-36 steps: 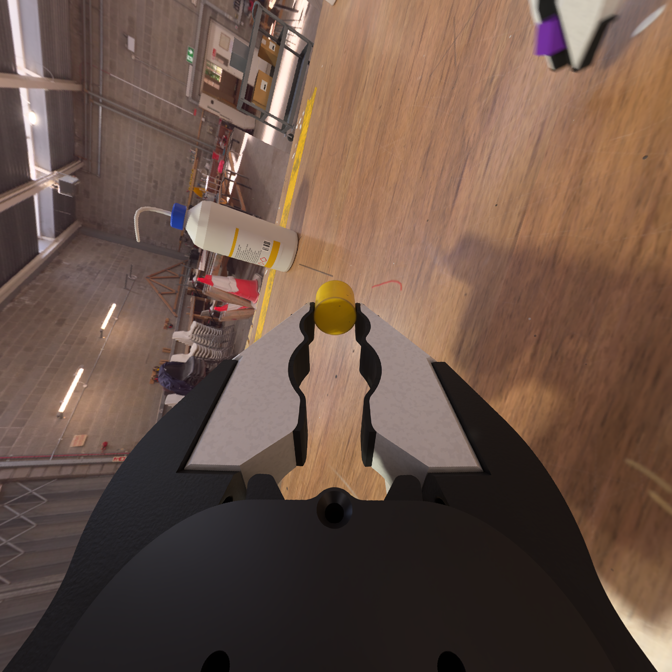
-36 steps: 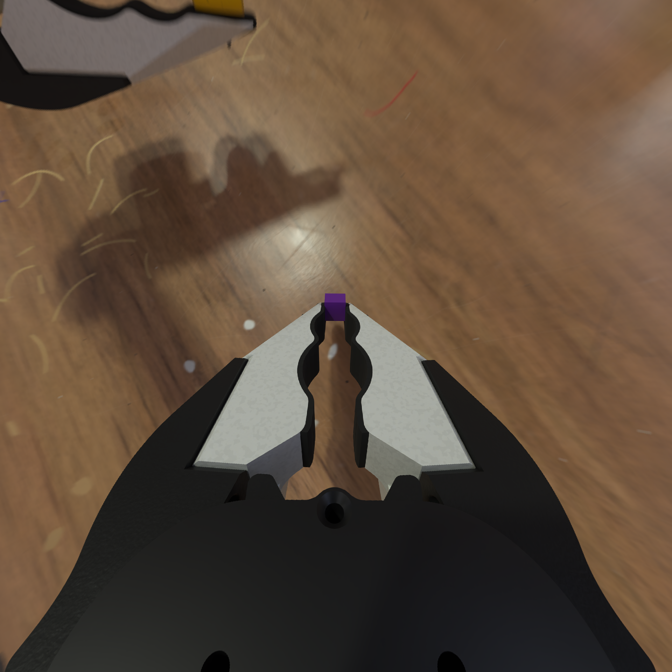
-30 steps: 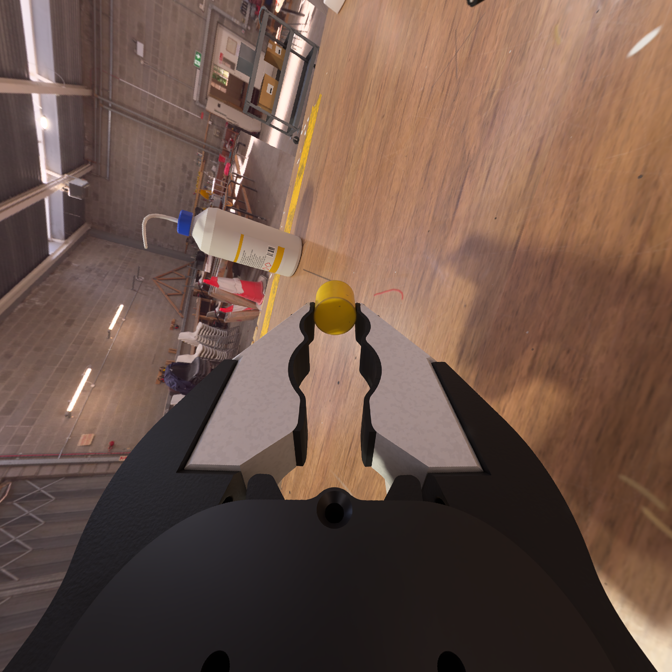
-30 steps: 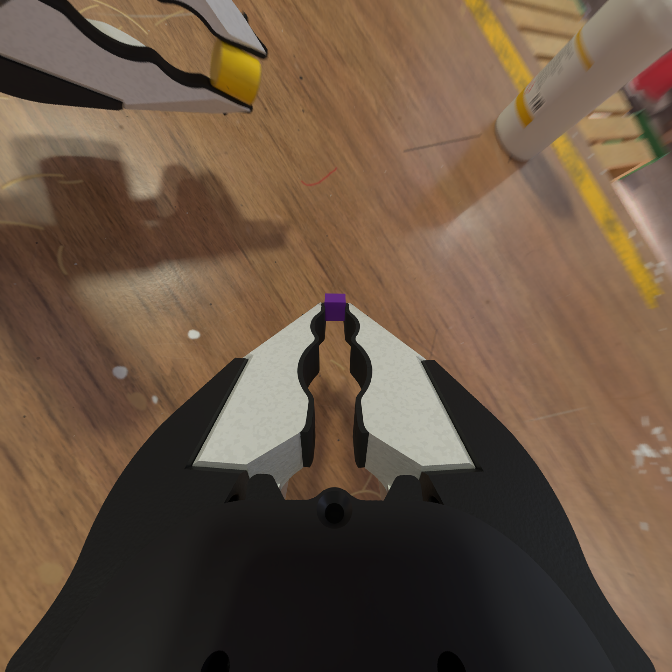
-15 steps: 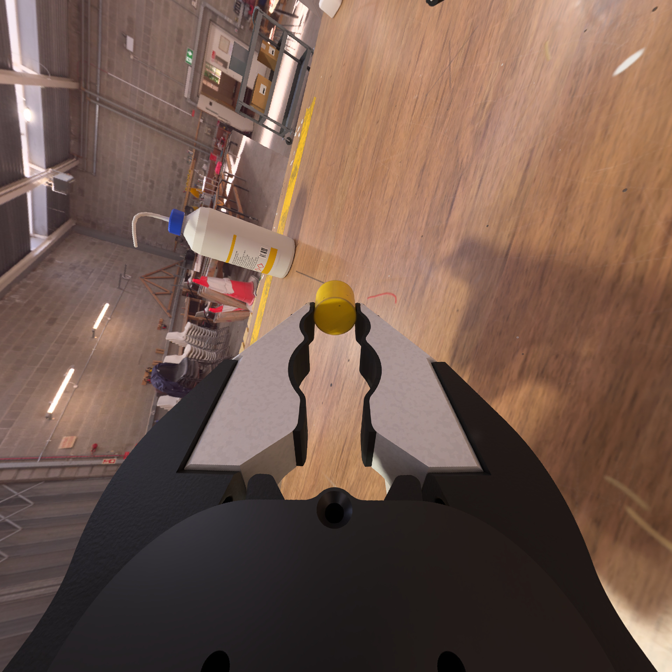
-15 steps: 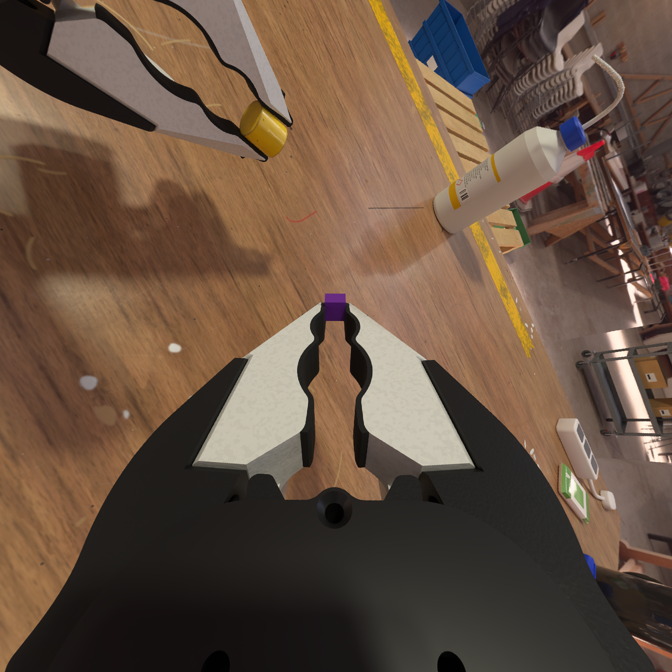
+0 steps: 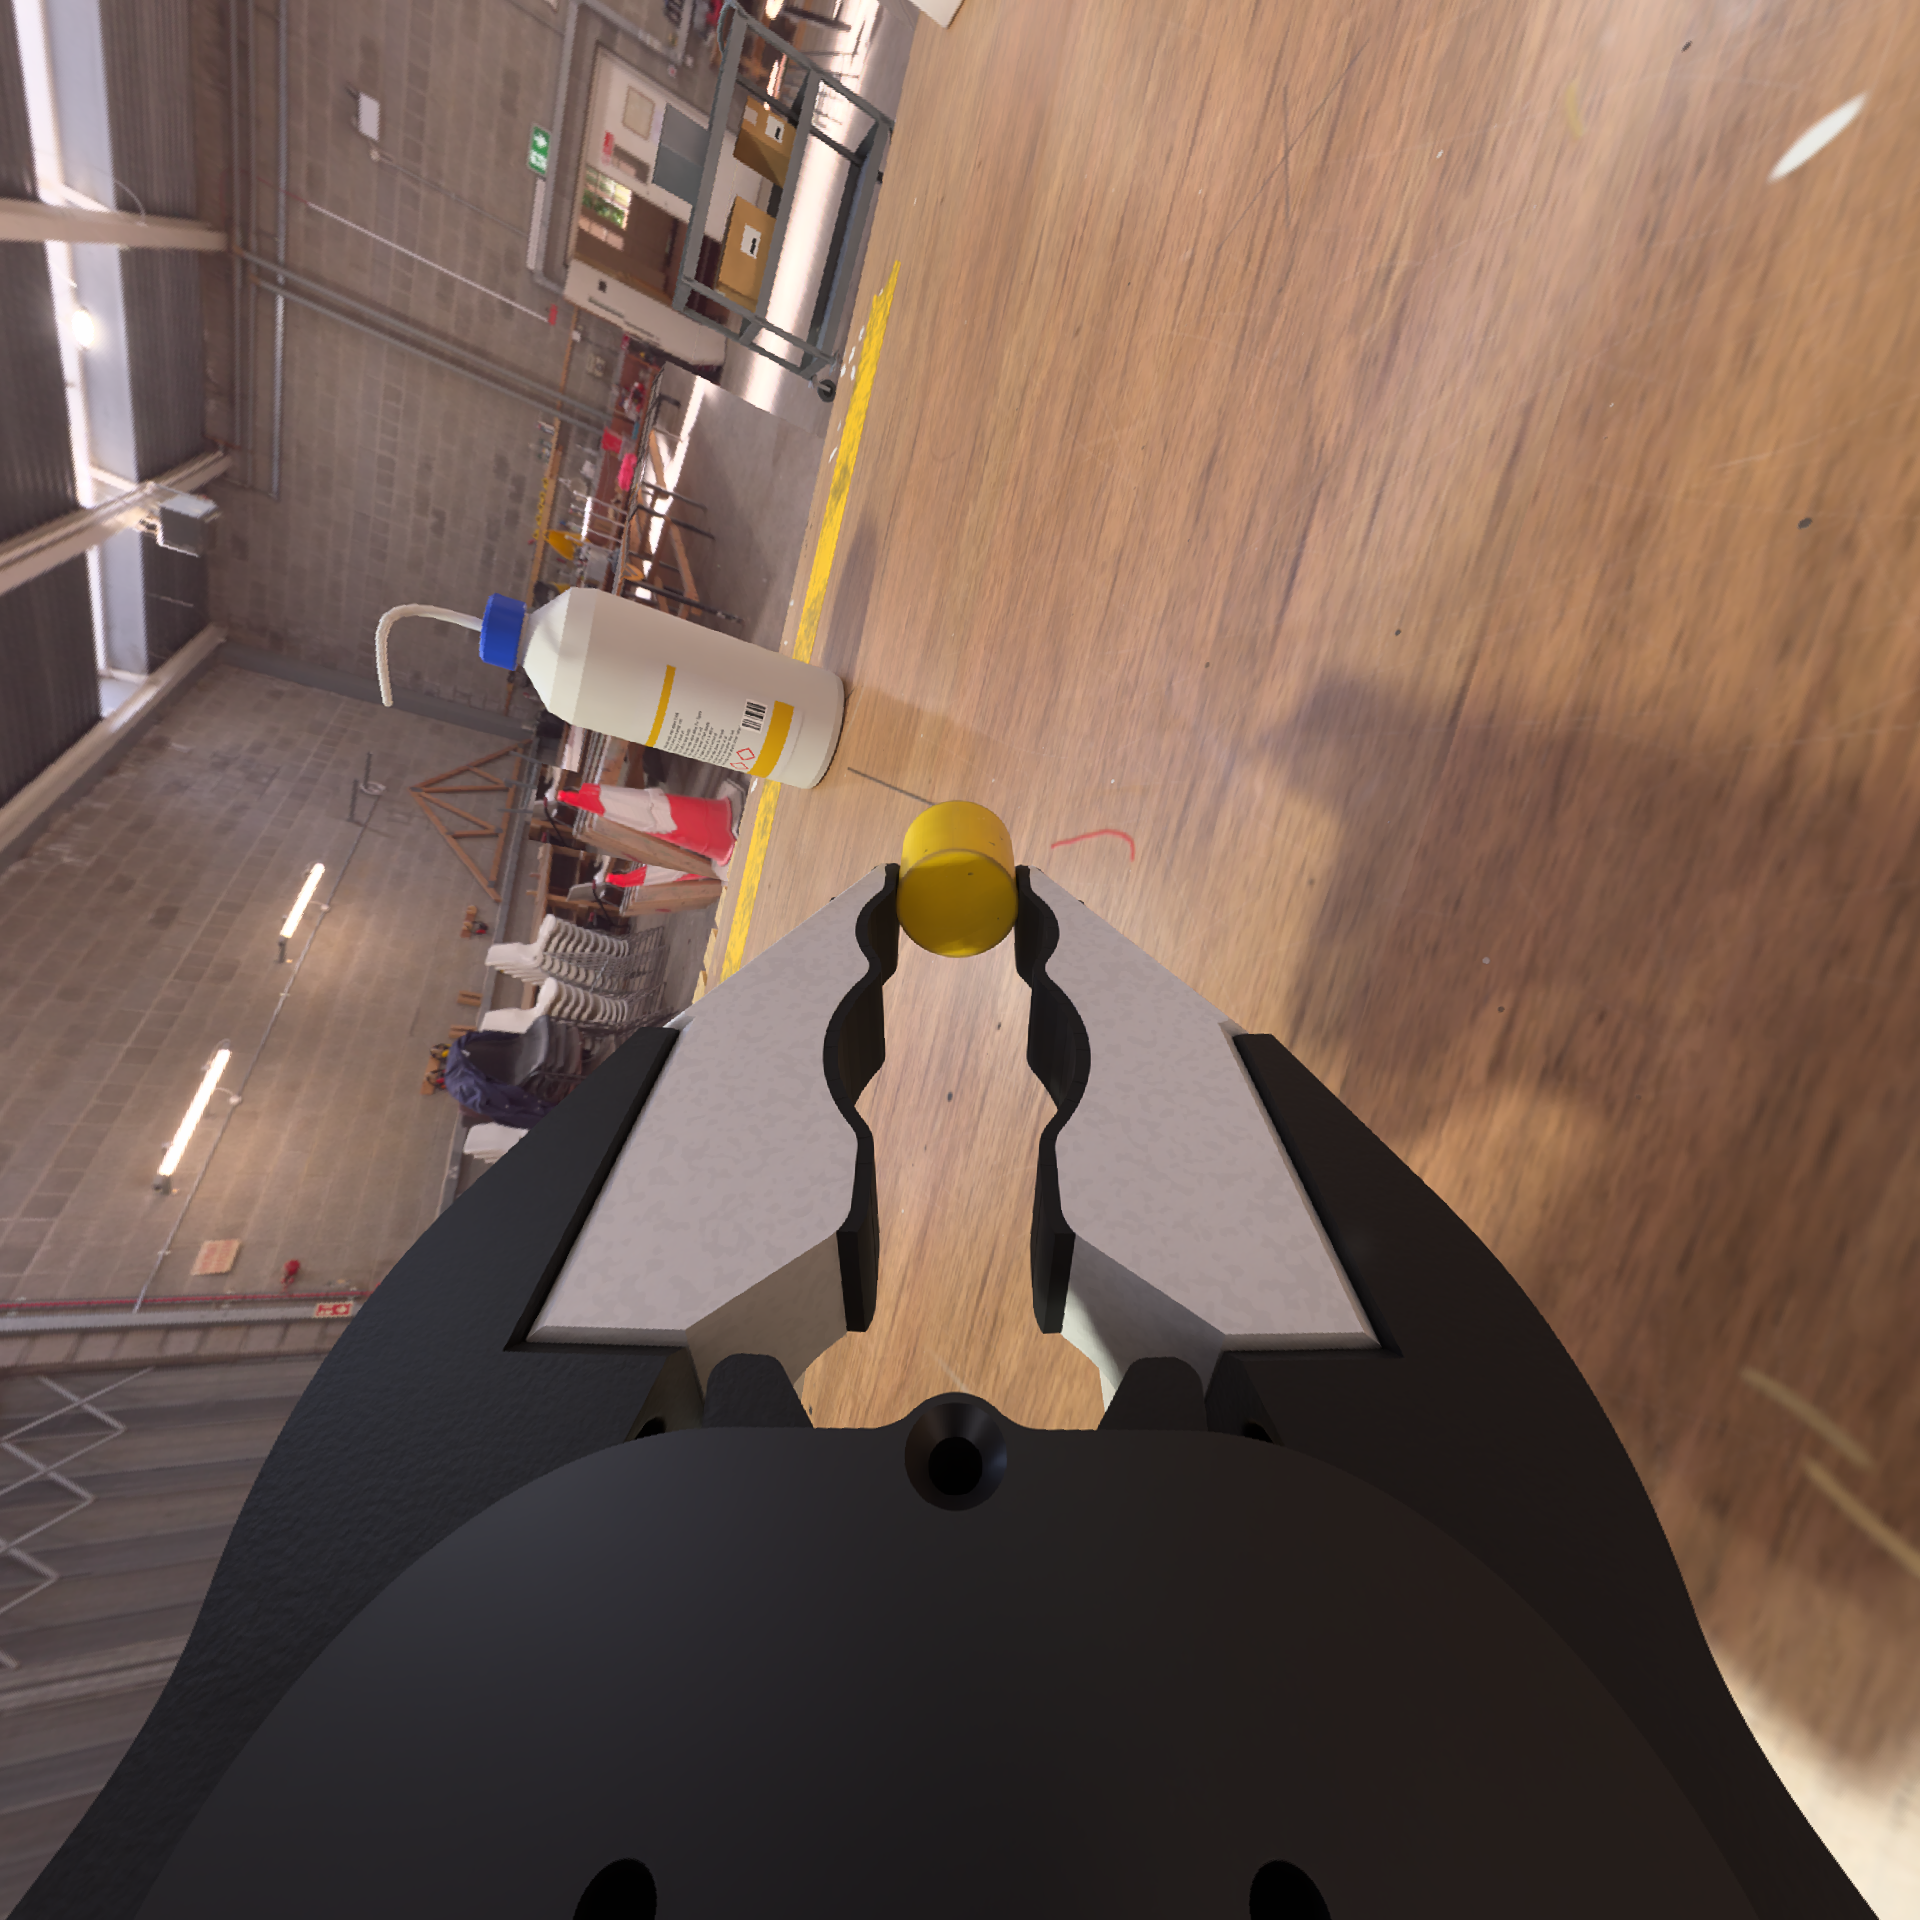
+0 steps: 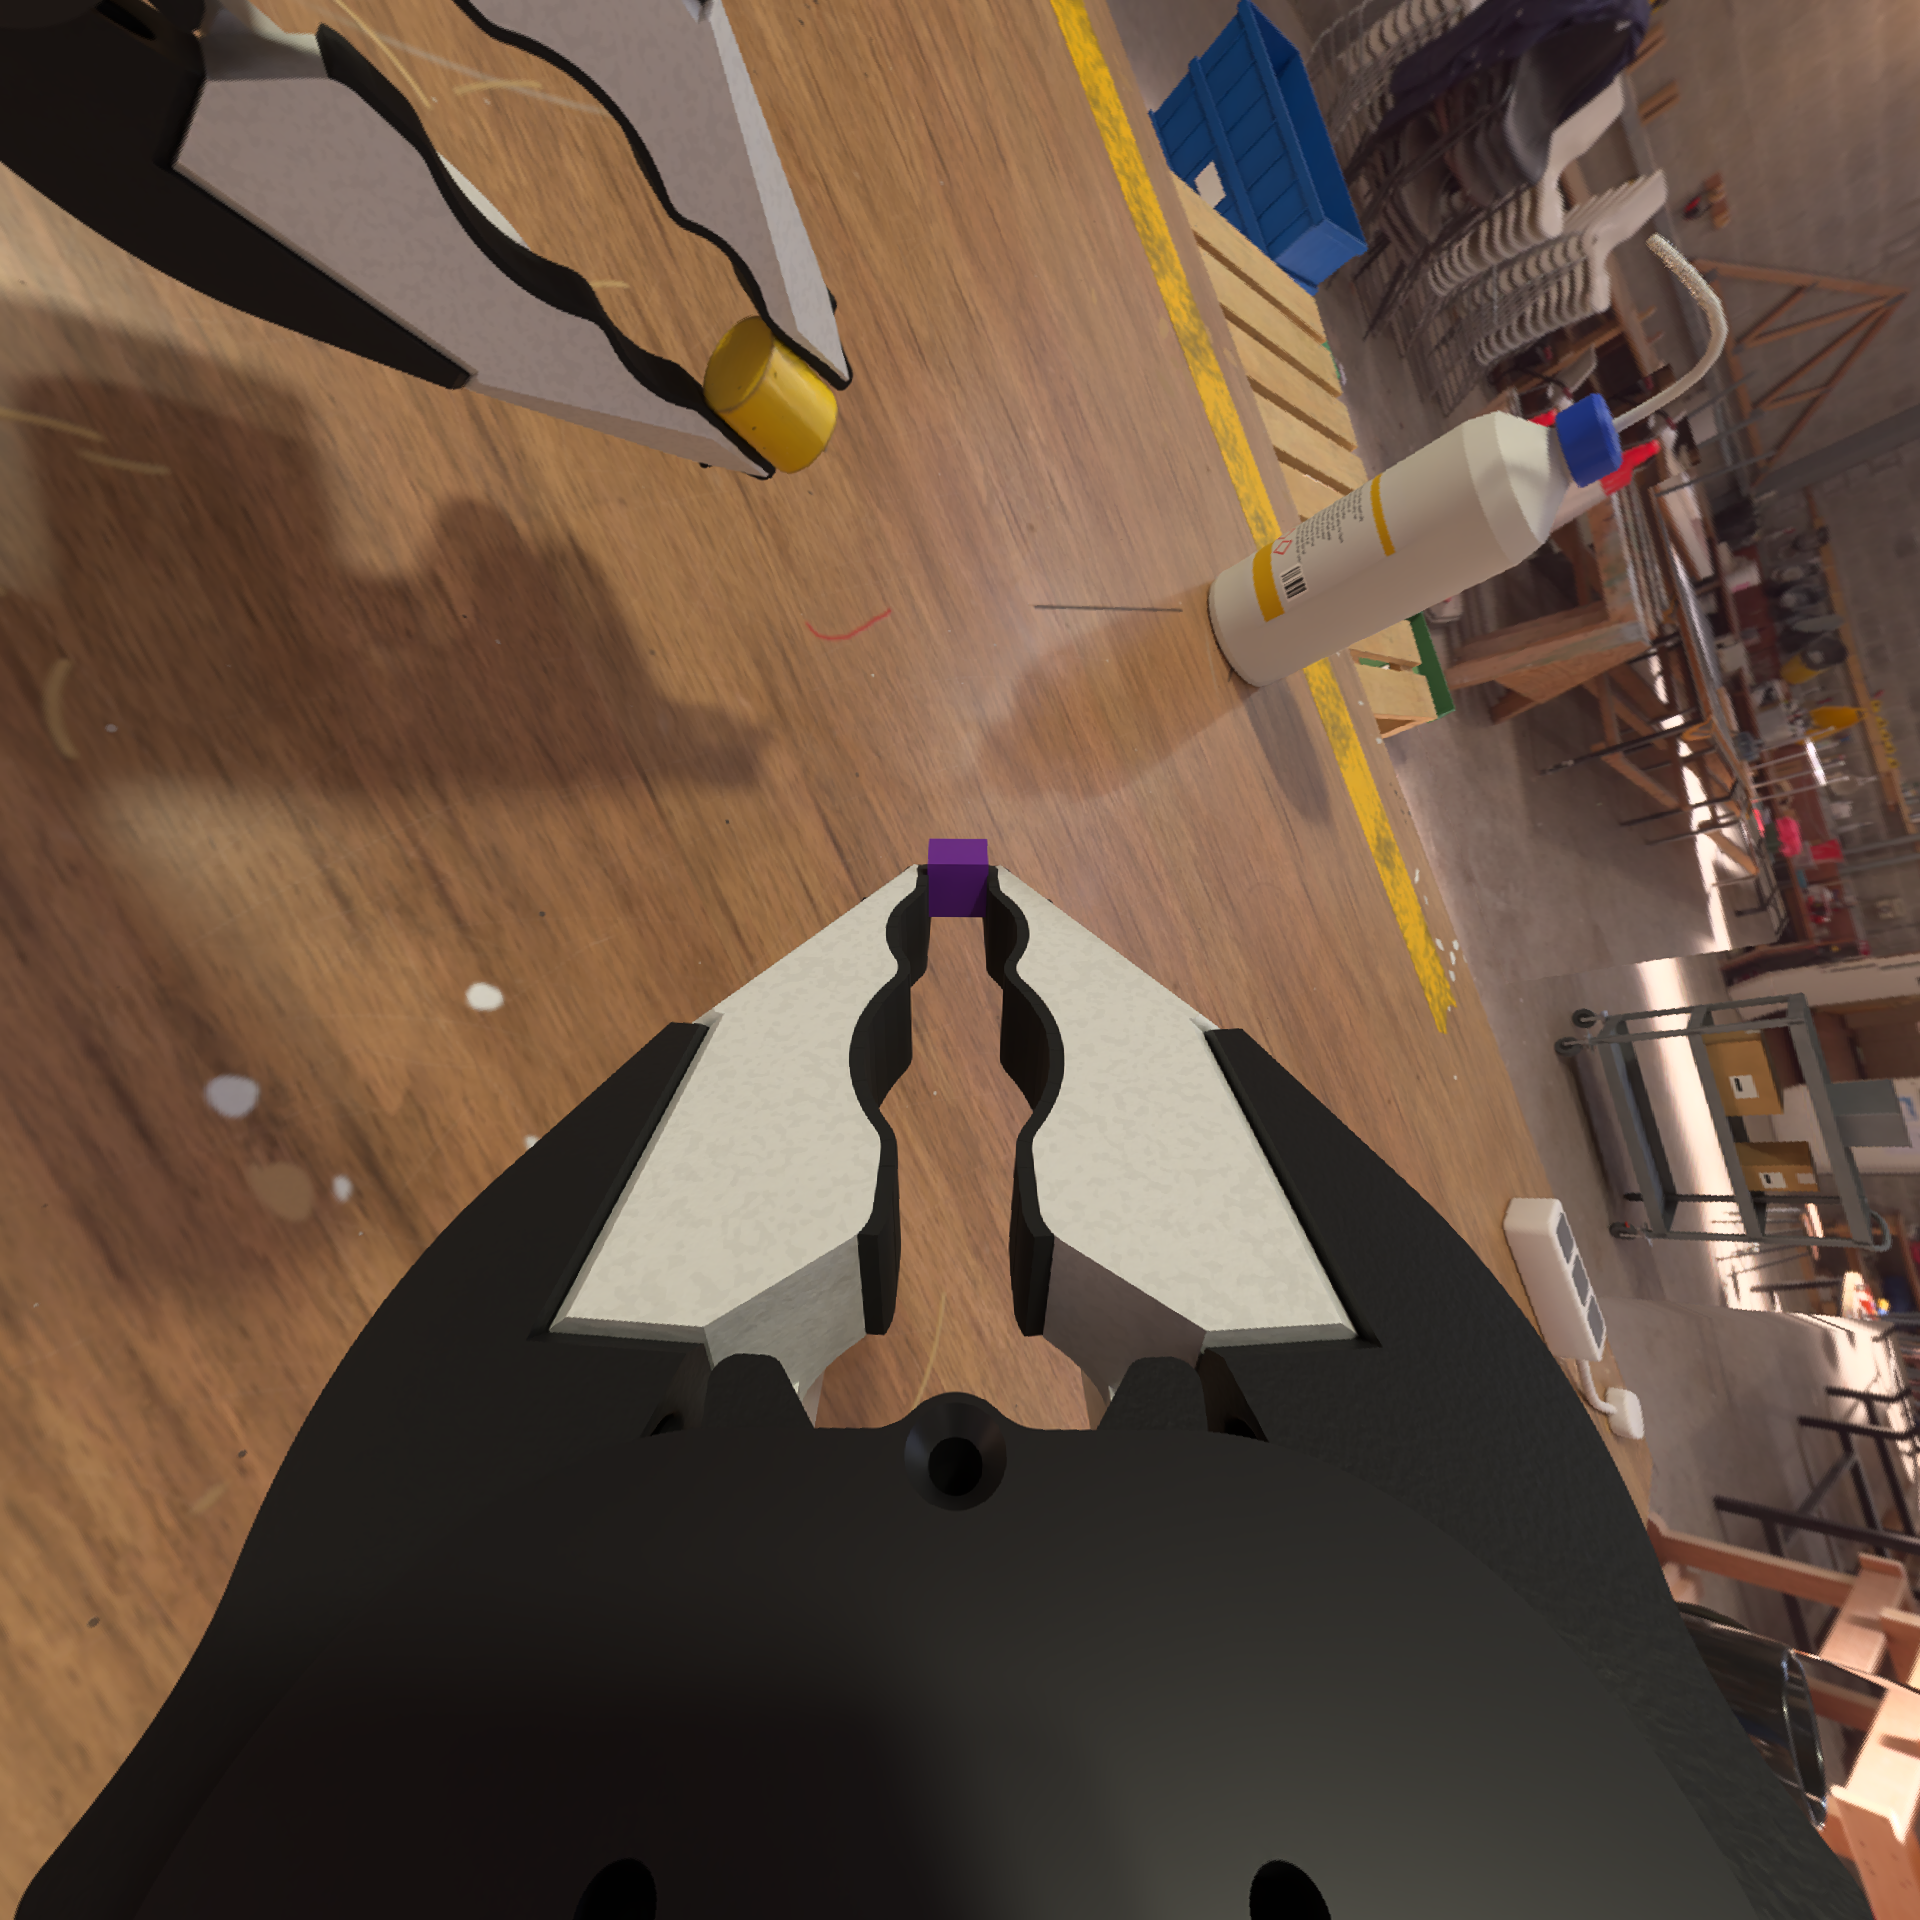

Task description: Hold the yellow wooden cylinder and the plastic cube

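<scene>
Yellow cylinder (image 7: 956,891) clamped in left tongs (image 7: 956,883) — purple cube (image 8: 957,879), right tongs (image 8: 957,883).

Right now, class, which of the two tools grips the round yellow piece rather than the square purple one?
The left tool: its fingertips pinch the yellow cylinder. The right tool pinches the small purple cube.

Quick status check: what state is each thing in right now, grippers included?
Left gripper: shut on the cylinder.
Cylinder: gripped at the fingertips, off the table.
Right gripper: shut on the cube.
Cube: pinched at the fingertips.
Bottle: upright on the table, capped.
</scene>
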Motion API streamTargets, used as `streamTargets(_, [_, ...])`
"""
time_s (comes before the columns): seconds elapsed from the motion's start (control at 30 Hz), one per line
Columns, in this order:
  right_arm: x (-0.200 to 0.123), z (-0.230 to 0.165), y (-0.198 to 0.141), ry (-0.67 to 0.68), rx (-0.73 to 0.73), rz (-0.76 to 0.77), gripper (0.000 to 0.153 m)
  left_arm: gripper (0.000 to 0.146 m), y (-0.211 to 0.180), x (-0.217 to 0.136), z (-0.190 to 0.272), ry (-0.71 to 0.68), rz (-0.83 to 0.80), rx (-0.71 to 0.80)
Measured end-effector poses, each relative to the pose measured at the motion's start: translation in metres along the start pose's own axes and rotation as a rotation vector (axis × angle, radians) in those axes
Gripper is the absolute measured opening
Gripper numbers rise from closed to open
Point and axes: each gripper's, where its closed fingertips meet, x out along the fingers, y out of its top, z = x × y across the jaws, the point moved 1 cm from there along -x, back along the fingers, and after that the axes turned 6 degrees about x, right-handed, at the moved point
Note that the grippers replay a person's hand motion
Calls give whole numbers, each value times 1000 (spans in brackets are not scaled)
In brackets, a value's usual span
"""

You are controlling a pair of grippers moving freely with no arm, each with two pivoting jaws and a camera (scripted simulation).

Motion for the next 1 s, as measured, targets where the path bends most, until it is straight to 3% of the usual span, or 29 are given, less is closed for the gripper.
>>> streamTargets(0.77, [7, -8, -14, 18, -52, -104, 9, 21, 1, 1, 5, 12, -6, 89])
streamTargets(1.0, [10, -7, -17, -62, -192, -149, 9, 21, 2, 1, 7, 5, -4, 94])
